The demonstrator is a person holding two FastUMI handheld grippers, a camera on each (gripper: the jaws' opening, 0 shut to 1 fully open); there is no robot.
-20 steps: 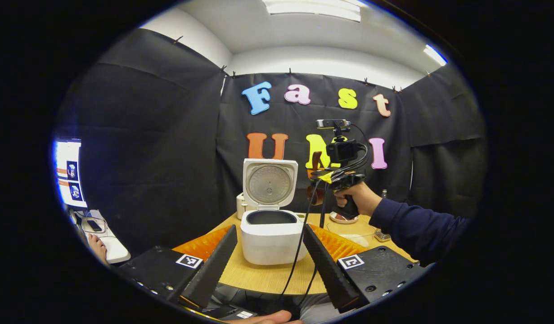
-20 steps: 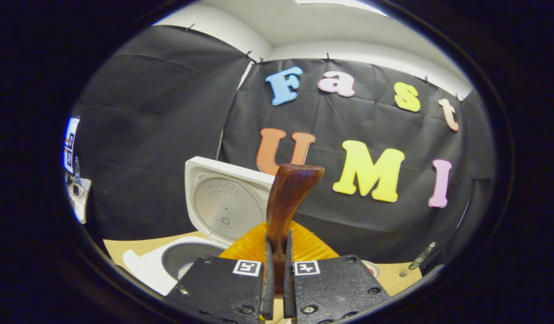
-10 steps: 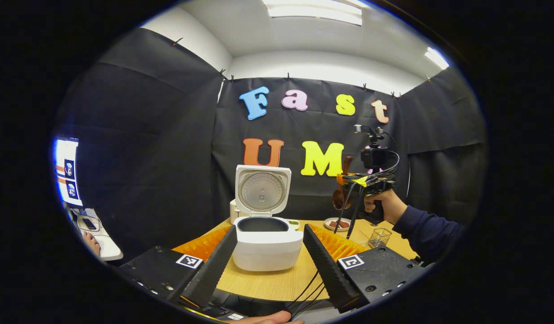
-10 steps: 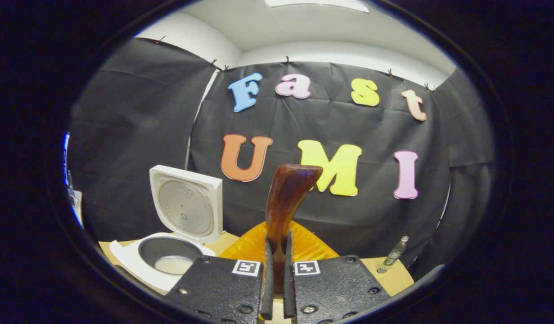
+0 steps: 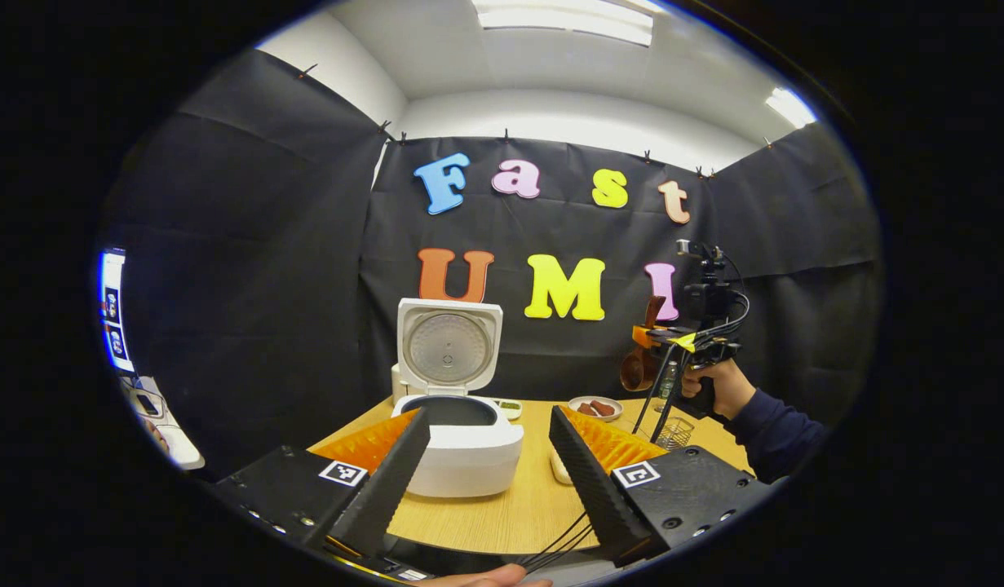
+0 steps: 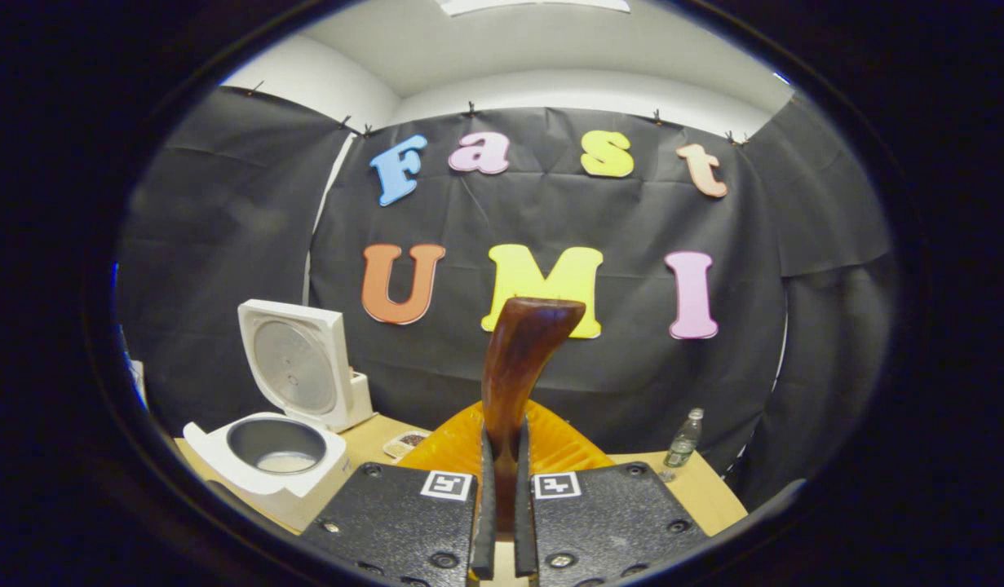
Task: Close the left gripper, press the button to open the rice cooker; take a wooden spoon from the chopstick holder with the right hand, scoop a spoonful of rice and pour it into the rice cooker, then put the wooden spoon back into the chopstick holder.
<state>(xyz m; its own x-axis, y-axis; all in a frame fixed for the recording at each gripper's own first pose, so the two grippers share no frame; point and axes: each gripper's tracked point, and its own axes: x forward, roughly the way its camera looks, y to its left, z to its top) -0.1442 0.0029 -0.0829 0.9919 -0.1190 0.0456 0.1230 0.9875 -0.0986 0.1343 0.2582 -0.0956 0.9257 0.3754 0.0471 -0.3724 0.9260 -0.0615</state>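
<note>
The white rice cooker (image 5: 462,448) stands on the wooden table (image 5: 502,514) with its lid (image 5: 448,349) up. My left gripper (image 5: 487,477) is open, its fingers to either side of the cooker and well short of it. At the right a hand holds my right gripper (image 5: 673,336) above the wire chopstick holder (image 5: 674,432), the wooden spoon's bowl (image 5: 636,371) hanging below it. In the right gripper view my right gripper (image 6: 502,456) is shut on the wooden spoon's handle (image 6: 518,367), which stands upright. The cooker (image 6: 269,461) is at lower left, white rice in its pot.
Small dishes (image 5: 595,406) sit behind the cooker, and another small dish (image 6: 408,443) lies near it. A plastic bottle (image 6: 683,438) stands at the table's far right edge. Cables trail from the right gripper over the table's front. A lit screen (image 5: 110,310) is far left.
My right gripper has carried the spoon rightward, from beside the cooker to above the chopstick holder. The cooker has slid left in both views. The left gripper stays open.
</note>
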